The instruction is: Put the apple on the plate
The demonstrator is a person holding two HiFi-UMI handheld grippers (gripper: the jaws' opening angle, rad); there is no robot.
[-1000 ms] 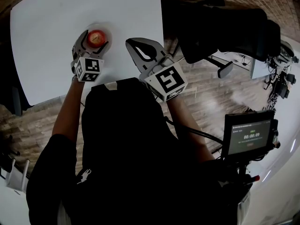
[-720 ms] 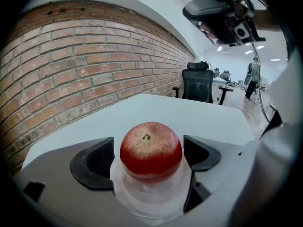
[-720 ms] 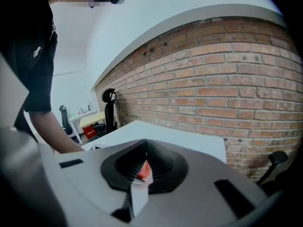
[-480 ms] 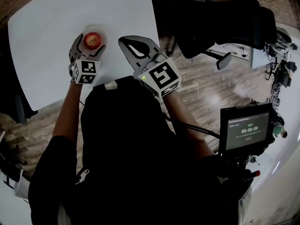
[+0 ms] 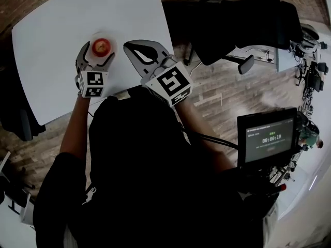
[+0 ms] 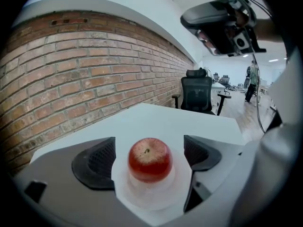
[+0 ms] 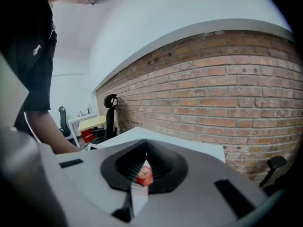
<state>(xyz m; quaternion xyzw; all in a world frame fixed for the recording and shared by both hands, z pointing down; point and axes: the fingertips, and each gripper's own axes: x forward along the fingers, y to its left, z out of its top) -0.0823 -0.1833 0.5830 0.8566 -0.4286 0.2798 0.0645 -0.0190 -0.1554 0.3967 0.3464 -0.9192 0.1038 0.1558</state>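
Observation:
A red apple [image 5: 102,46] sits upright on a small white plate [image 5: 111,39] on the white table [image 5: 46,30]. My left gripper [image 5: 96,56] is open on the near side of the plate, one jaw to each side of the apple. In the left gripper view the apple [image 6: 149,159] rests on the plate [image 6: 154,200] between the black pads [image 6: 97,163], with a gap on both sides. My right gripper [image 5: 128,46] hovers shut to the right of the plate, holding nothing. In the right gripper view its jaws [image 7: 143,145] meet, and the apple [image 7: 145,175] shows through a slit.
The table's right edge [image 5: 164,30] runs just beside my right gripper. A black office chair [image 5: 232,25] stands beyond it on the wooden floor. A small monitor [image 5: 266,137] sits at the lower right. A brick wall [image 6: 71,74] lies behind the table.
The left jaws have spread a little wider and lifted slightly back from the apple, which stays on the plate. The right gripper has risen a little.

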